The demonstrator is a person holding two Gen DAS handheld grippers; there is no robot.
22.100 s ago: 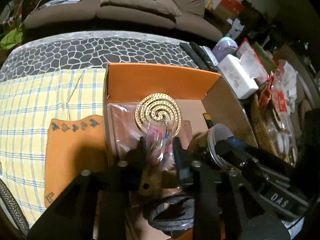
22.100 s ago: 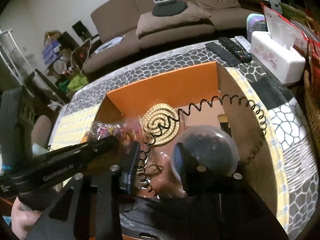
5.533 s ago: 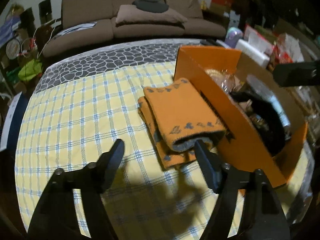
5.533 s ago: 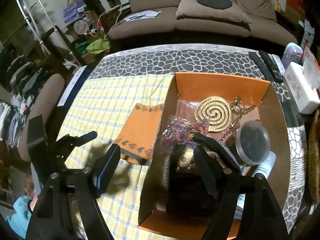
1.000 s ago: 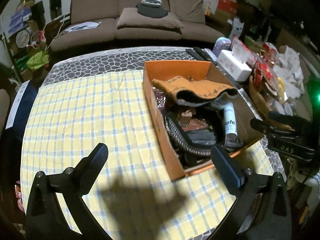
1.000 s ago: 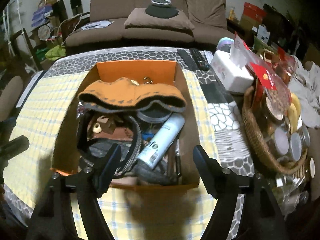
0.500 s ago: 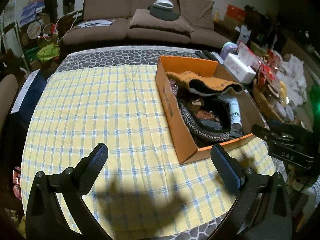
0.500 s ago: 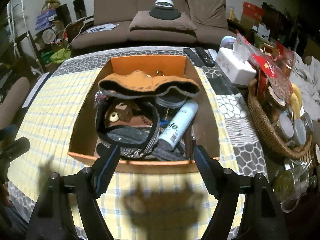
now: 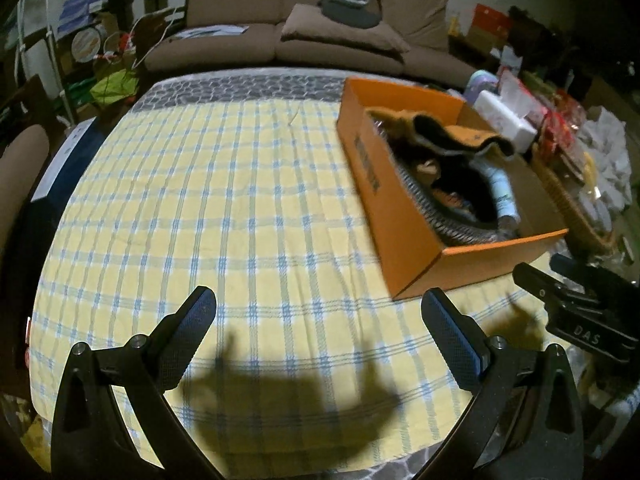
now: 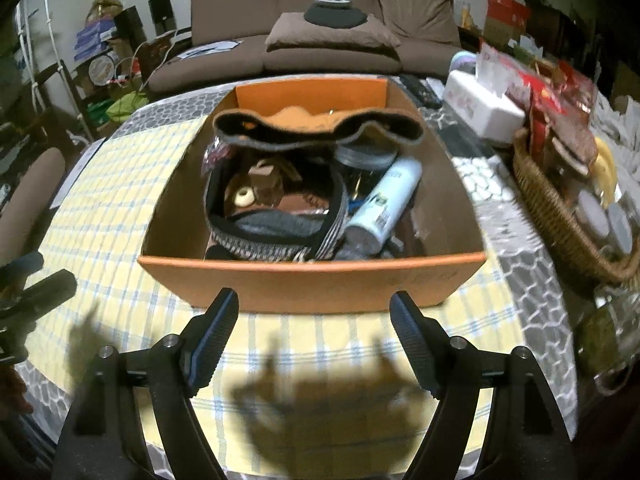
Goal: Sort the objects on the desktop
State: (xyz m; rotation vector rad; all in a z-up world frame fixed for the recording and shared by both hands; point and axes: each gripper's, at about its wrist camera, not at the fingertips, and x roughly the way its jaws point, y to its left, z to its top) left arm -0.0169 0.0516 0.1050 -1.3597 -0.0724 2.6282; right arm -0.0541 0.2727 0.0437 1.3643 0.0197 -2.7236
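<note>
An orange cardboard box point(image 10: 312, 280) stands on the yellow checked tablecloth point(image 9: 208, 208); it also shows in the left wrist view point(image 9: 404, 220). It holds an orange and black folded cloth point(image 10: 316, 128), a woven bag point(image 10: 276, 236), a white-blue bottle point(image 10: 384, 200) and a round lidded jar point(image 10: 364, 154). My right gripper point(image 10: 314, 340) is open and empty, just in front of the box's near wall. My left gripper point(image 9: 320, 328) is open and empty over bare cloth, left of the box.
A wicker basket point(image 10: 560, 216) of jars and snack packets stands right of the box, with a white tissue box point(image 10: 484, 108) and remotes point(image 10: 420, 90) behind. A brown sofa point(image 10: 320, 36) lies beyond the table. A chair point(image 9: 20, 172) stands at the left edge.
Both grippers have drawn back toward the near table edge and dropped lower; the box now looks farther and more edge-on. Both stay open and empty. The box contents have not moved.
</note>
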